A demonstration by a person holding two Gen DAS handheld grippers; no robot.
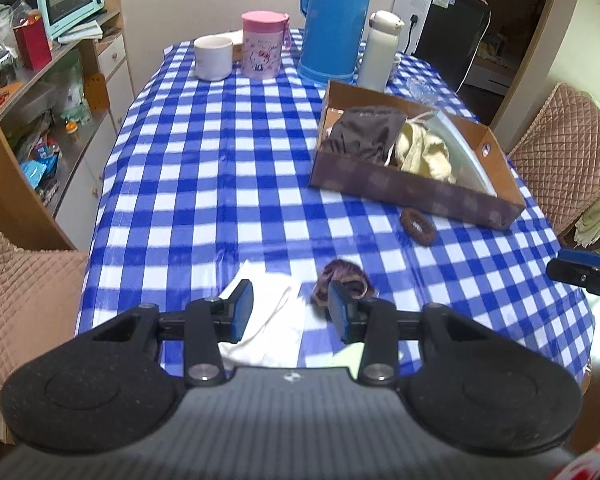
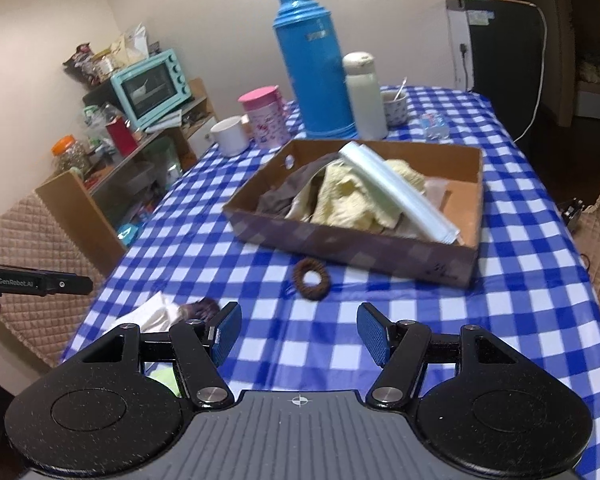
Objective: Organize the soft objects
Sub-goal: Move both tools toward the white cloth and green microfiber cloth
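Centrally, a cardboard tray [image 2: 352,240] on the blue-checked tablecloth [image 1: 204,184] holds a dark cloth [image 1: 366,130], a pale yellow cloth [image 2: 348,200] and a clear plastic sleeve [image 2: 400,192]. Just in front of it lies a brown hair tie [image 2: 312,279]; nearer the table edge, a purple scrunchie [image 1: 344,280] beside a white cloth [image 1: 270,320]. Left gripper [image 1: 292,312] — jaws spread, nothing pinched — hangs over the white cloth. Right gripper [image 2: 298,334] — jaws spread and empty — hangs over bare tablecloth
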